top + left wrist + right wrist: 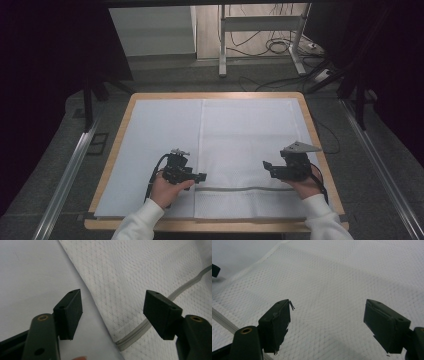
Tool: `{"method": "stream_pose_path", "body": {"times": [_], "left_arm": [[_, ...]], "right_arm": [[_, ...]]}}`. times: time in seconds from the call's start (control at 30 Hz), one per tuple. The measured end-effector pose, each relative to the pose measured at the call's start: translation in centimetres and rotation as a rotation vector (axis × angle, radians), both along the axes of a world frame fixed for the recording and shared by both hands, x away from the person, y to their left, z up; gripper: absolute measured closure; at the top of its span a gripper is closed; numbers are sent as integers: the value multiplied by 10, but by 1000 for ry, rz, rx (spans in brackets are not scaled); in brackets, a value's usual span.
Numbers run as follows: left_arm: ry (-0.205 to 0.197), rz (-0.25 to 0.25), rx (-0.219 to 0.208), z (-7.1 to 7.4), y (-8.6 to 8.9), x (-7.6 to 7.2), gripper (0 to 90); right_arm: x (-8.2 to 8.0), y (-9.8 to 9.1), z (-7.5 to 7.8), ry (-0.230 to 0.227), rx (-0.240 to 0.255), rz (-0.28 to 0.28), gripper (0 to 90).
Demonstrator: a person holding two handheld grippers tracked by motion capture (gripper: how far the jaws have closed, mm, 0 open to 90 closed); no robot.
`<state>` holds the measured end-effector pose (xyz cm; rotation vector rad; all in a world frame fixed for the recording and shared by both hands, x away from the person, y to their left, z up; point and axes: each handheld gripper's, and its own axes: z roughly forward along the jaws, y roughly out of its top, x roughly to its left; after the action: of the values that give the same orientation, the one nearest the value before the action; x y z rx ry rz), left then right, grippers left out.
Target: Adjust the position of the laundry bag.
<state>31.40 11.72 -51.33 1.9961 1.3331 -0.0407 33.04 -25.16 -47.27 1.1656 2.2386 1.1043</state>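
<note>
Left claw (201, 176) is standing open over the left edge of a white mesh cloth (250, 145), and nothing is between its jaws. In the left gripper view the left claw (112, 312) is hanging above the place where a grey zipper (140, 330) is ending at the cloth edge. Right claw (266, 165) is also spread wide and empty, near the right side of the cloth; in the right gripper view the right claw (327, 325) is looking down on plain mesh, with the zipper (222, 320) showing at the lower left. Each claw is being held by a hand in a white sleeve (140, 222).

The cloth is lying flat on the right half of the bench (215, 95), on a pale sheet (160, 145) that is covering the wooden top. The zipper (235, 189) is running across the cloth near the front.

Around the bench the floor (60, 150) is grey carpet. Two metal rails (70, 170) are lying on it at both sides. Behind, cables (280, 47) are lying under a white frame (260, 25), and dark curtains (45, 60) are closing the sides.
</note>
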Motion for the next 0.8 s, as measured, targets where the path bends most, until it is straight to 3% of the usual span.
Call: {"method": "stream_pose_path", "body": {"times": [0.33, 0.8], "left_arm": [[23, 8, 14, -7, -7, 7, 355], [17, 20, 16, -11, -11, 11, 455]], "right_arm": [[-1, 0, 1, -2, 2, 2, 213], [-2, -1, 4, -10, 7, -1, 214]]}}
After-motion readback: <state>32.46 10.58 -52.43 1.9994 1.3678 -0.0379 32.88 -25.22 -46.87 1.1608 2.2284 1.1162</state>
